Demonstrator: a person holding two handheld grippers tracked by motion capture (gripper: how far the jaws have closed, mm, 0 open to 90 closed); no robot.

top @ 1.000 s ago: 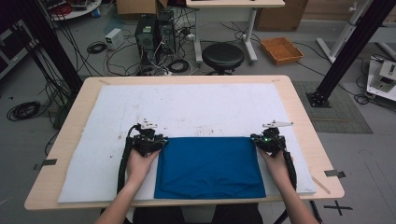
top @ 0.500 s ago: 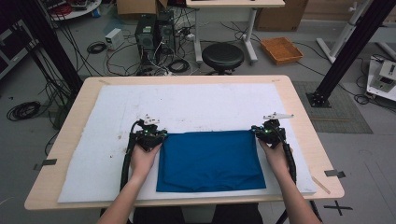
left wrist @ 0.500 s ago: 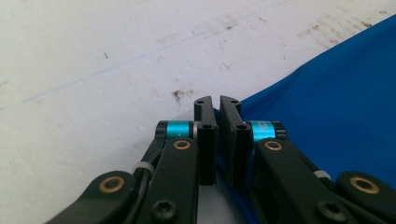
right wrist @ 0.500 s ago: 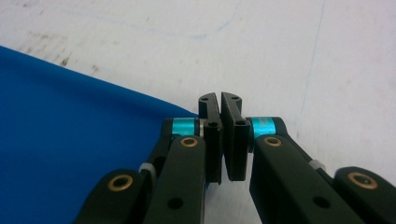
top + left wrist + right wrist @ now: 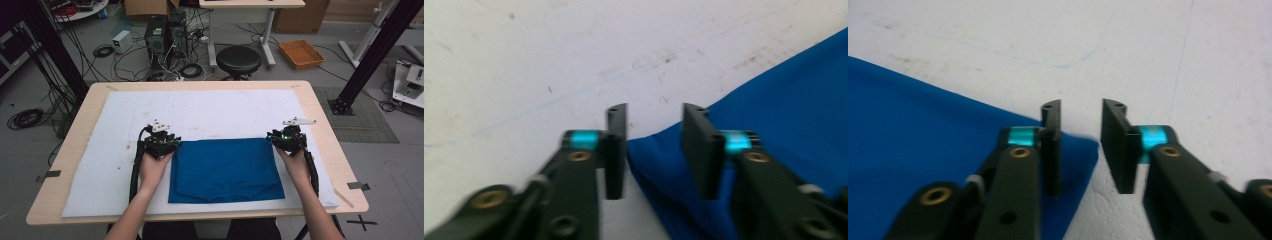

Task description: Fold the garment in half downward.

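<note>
Two black tongs, left [image 5: 654, 145] and right [image 5: 1081, 147], just opened, straddle the smooth blue cloth's [image 5: 225, 170] corners ungripped.

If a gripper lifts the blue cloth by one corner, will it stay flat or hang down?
The blue cloth would probably hang limp: it lies thin and flat, folded, with soft wrinkles at its corner between the left gripper jaws. It looks light. Its folded layers may slide apart.

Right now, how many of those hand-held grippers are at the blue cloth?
2. The left gripper is at the blue cloth's far left corner, the right gripper at its far right corner; both stand open, jaws having just been opening.
</note>
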